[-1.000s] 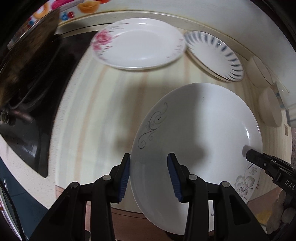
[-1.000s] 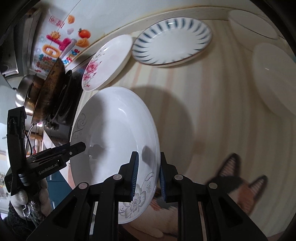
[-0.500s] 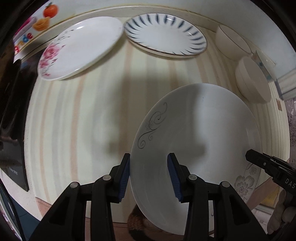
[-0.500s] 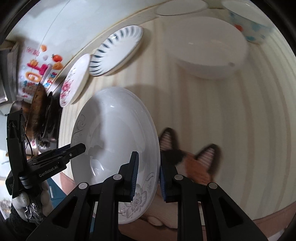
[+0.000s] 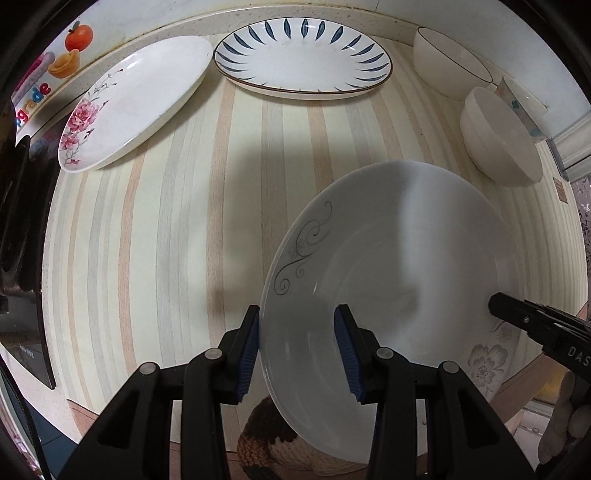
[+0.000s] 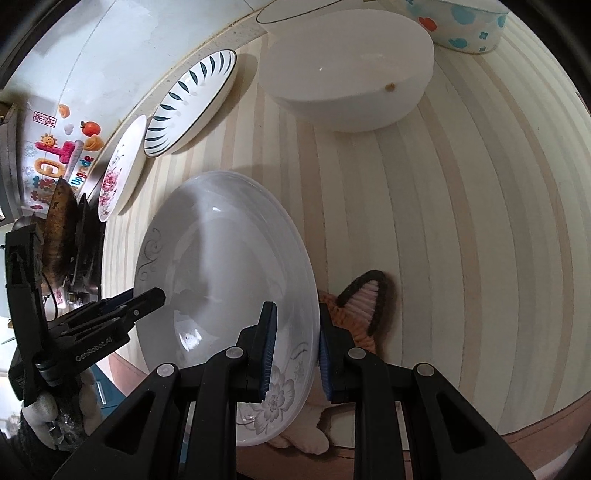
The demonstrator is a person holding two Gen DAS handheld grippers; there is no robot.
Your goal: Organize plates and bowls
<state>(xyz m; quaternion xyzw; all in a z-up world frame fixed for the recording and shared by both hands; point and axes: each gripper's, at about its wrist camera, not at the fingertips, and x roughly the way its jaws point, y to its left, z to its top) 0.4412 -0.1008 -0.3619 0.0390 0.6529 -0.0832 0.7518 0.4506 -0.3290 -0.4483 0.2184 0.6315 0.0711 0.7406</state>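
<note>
I've got the white scroll-and-flower plate gripped from 2 sides, held over the striped counter near its front edge. My left gripper is clenched on the plate's left rim, 1 blue pad under the rim and 1 inside the well. My right gripper is clamped on the opposite rim by the grey flower print, pads either side of the lip. Plate sits tilted, not flat on the counter.

Along the back edge: rose plate toward the back-left corner, blue-leaf plate just beside it, rims nearly touching. Toward the back-right corner: a thin-rimmed white bowl, a plain white bowl in front of it, and a bowl w/ blue and red shapes just beside that. Black stove at the counter's left end w/ a dark pan on it. Below the front edge, a knitted orange-brown thing w/ pointed ears; can't tell what it is.
</note>
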